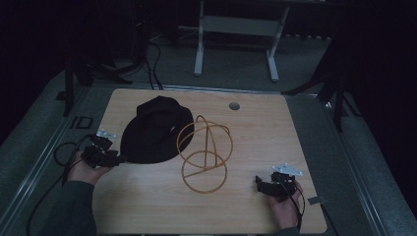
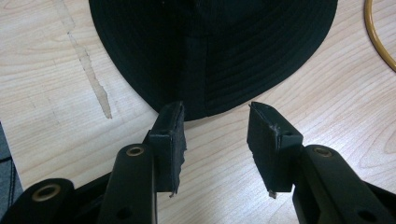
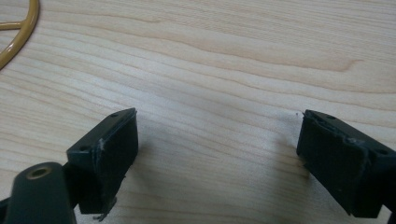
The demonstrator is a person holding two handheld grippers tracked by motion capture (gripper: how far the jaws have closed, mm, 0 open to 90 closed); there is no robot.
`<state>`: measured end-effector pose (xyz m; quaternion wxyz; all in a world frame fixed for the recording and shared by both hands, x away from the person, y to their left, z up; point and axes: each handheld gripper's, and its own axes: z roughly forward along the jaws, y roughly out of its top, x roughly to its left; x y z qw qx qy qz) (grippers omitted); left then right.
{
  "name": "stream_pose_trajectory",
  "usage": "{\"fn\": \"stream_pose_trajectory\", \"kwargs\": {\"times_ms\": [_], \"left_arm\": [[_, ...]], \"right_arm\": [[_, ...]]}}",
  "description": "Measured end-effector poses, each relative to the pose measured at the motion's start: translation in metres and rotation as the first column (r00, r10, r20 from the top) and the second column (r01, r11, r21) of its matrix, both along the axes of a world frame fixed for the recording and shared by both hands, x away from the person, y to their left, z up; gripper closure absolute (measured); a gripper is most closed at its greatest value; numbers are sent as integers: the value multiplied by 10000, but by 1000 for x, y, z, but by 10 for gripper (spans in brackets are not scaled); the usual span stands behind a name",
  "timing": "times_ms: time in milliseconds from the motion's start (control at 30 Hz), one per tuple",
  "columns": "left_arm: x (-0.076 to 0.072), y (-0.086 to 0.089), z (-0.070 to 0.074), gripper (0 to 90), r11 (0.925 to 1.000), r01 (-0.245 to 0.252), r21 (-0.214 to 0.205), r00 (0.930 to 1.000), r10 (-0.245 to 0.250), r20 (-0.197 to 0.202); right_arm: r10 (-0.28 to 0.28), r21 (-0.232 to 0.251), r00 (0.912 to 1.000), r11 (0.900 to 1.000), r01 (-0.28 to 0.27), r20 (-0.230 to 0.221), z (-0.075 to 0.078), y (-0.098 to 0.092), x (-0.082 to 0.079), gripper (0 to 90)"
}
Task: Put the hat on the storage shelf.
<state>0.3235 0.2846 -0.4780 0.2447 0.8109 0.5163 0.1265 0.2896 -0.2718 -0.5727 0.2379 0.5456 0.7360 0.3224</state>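
Note:
A black brimmed hat (image 1: 155, 130) lies on the wooden table (image 1: 255, 137), left of centre. Beside it on the right stands a gold wire stand (image 1: 204, 152) made of rings. My left gripper (image 1: 117, 159) sits at the hat's near-left brim, held by a hand at the table's left edge. In the left gripper view the hat's brim (image 2: 210, 51) lies just beyond the open left gripper (image 2: 215, 114), with nothing between the pads. My right gripper (image 1: 259, 183) rests near the front right, open wide over bare wood (image 3: 217, 116). A curve of the gold ring (image 3: 21, 32) shows at the upper left there.
A round grommet hole (image 1: 234, 105) sits near the table's far edge. A cable (image 1: 64, 152) trails off the left side from my left gripper. Beyond the table stand white desk legs (image 1: 199, 44) and dark stands on a grey floor.

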Motion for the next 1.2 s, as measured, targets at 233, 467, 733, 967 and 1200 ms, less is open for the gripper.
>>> {"fn": "stream_pose_trajectory", "kwargs": {"times_ms": [233,467,733,967,1200], "left_arm": [[8,0,5,566,9997,21,236,9998,-17,-185],[18,-5,10,565,9979,196,615,9981,-160,-591],[25,-9,13,558,9964,278,804,9967,-214,-789],[31,-12,18,542,9945,306,1007,9951,-209,-967],[37,-16,24,534,9914,439,1233,9930,-298,-1139]], "right_arm": [[8,1,10000,10000,-8,2,0,0,0,125],[23,-4,10000,10000,-23,-3,0,0,0,125],[34,0,10000,10000,-34,-4,0,0,0,125],[35,10,10000,10000,-35,-21,0,0,0,125],[51,5,10000,10000,-51,-18,0,0,0,125]]}}
